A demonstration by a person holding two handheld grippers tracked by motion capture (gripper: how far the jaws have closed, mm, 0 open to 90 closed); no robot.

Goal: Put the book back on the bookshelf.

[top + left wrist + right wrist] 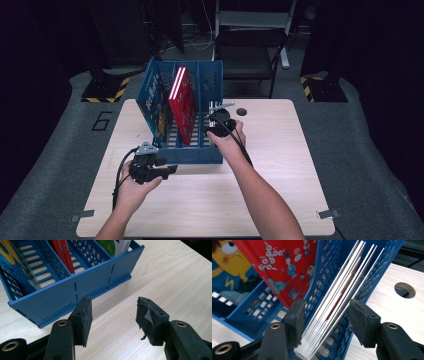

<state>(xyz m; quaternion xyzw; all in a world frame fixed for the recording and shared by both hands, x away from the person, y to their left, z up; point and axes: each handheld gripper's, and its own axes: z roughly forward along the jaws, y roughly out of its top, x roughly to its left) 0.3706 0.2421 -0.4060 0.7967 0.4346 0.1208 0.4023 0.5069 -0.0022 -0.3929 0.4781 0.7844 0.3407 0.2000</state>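
— Looking down from the high view, where are your hands relative to the blue file rack [190,150]?

— Your left gripper [172,169] rests on the table [280,165] just before the rack's front left corner. Your right gripper [216,121] is at the rack's right compartment, reaching in from the front right. A red book [182,105] stands in the rack's middle compartment, and a blue book [155,102] leans in its left one.

— And the left gripper view?

— Your left gripper [113,315] has its jaws spread with only bare tabletop between them, just outside the rack's [82,287] front wall. Nothing is held.

— The right gripper view?

— Your right gripper [325,322] straddles the white-edged book [339,300], which stands tilted in the rack's [332,262] right compartment, against its outer perforated wall. The left pad [295,322] sits at the pages; the right pad [362,322] stands apart from the book, outside the rack wall. So the jaws are parted, not clamping. The red book [287,267] leans just beyond the divider, with the blue book [234,275] further left.
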